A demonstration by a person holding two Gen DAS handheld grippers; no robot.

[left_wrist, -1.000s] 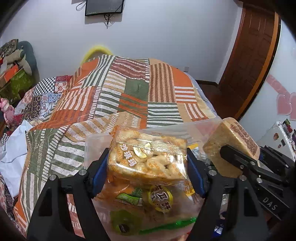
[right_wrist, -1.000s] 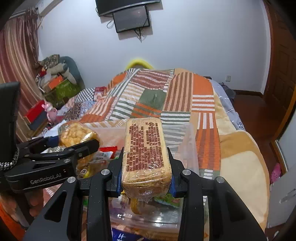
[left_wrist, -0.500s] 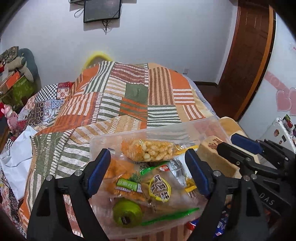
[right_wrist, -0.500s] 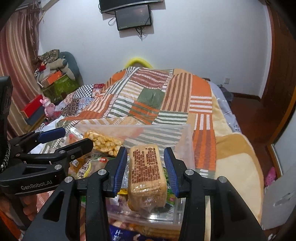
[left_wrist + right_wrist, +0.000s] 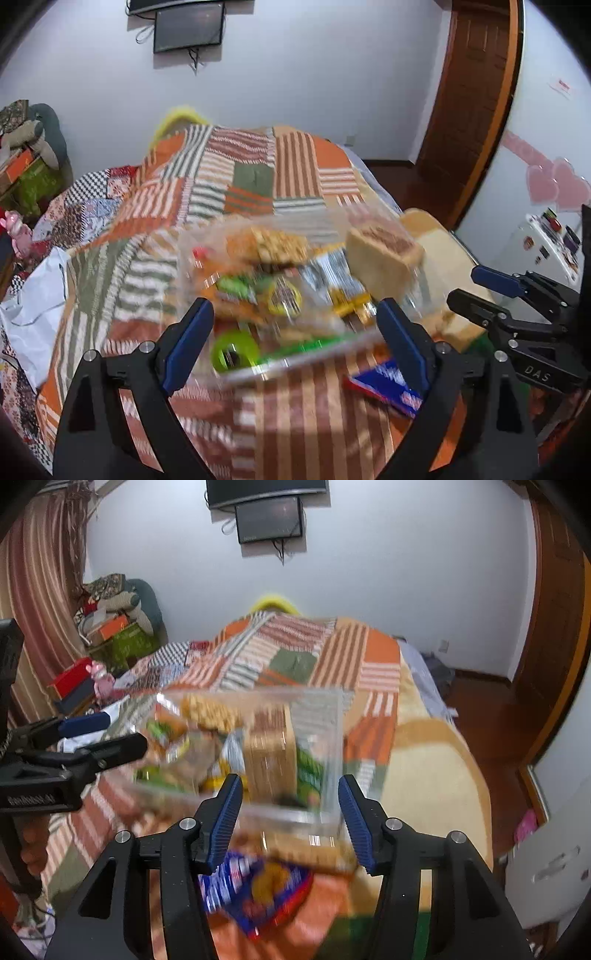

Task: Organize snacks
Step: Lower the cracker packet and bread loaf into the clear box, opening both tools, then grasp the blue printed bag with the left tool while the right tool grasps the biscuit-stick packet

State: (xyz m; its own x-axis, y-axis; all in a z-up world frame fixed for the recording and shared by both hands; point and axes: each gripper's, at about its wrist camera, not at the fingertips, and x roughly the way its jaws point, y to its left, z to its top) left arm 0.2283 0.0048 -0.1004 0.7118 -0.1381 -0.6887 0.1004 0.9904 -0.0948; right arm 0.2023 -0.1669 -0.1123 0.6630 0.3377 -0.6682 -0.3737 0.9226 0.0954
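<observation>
the right gripper [image 5: 290, 814] gapes empty just above the blue snack packet [image 5: 255, 890], lying crosswise beside the clear bin [image 5: 332, 738]; left gripper [image 5: 293, 339], also open, hangs farther off.

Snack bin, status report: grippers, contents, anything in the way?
Left gripper open, empty. Right gripper open, empty. Bin on bed, holds tan pack and nut pack. Blue pack outside, in front of bin.
</observation>
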